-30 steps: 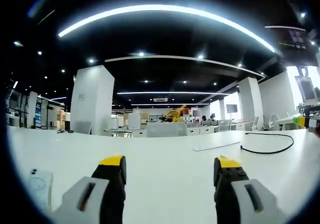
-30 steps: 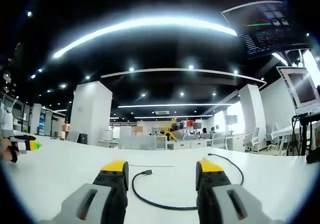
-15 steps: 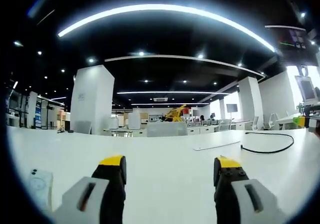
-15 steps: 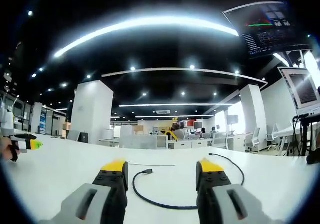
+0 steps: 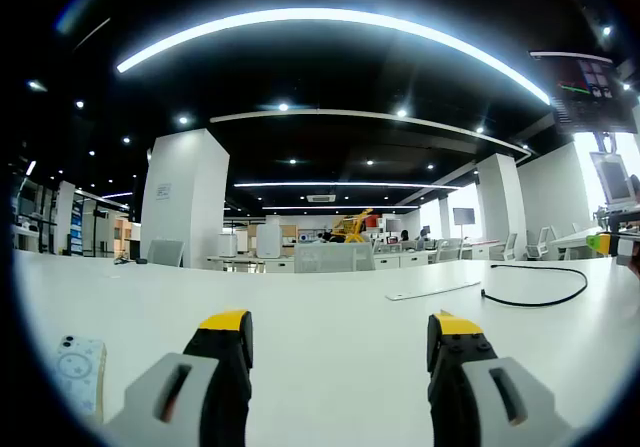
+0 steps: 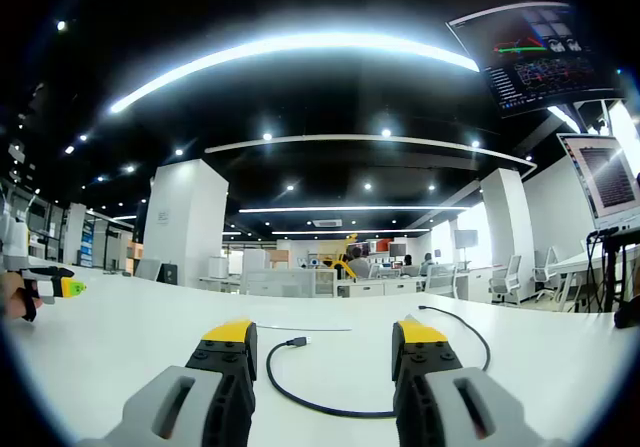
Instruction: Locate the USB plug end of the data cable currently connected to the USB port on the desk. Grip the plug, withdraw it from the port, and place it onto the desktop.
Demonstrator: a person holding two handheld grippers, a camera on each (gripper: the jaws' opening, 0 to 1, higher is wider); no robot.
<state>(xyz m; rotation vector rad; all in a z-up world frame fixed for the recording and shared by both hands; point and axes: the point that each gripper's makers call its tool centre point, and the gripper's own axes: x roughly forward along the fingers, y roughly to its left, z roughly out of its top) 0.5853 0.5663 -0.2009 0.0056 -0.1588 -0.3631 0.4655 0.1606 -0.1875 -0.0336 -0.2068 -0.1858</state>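
Observation:
A black data cable (image 6: 330, 410) lies in a loose loop on the white desktop (image 6: 130, 337). Its small plug end (image 6: 296, 343) rests free on the desk, just beyond and between the jaws of my right gripper (image 6: 324, 342). That gripper is open, with nothing between its yellow-tipped jaws. The cable's other end (image 6: 421, 309) runs off behind the right jaw. In the left gripper view the same cable (image 5: 540, 300) curves at the far right. My left gripper (image 5: 340, 337) is open over bare desk, well away from the cable.
A phone in a pale patterned case (image 5: 80, 372) lies at the left. A thin white strip (image 5: 433, 291) sits beside the cable. Monitors on stands (image 6: 600, 172) rise at the right desk edge. The left gripper (image 6: 45, 285), held by a hand, shows far left.

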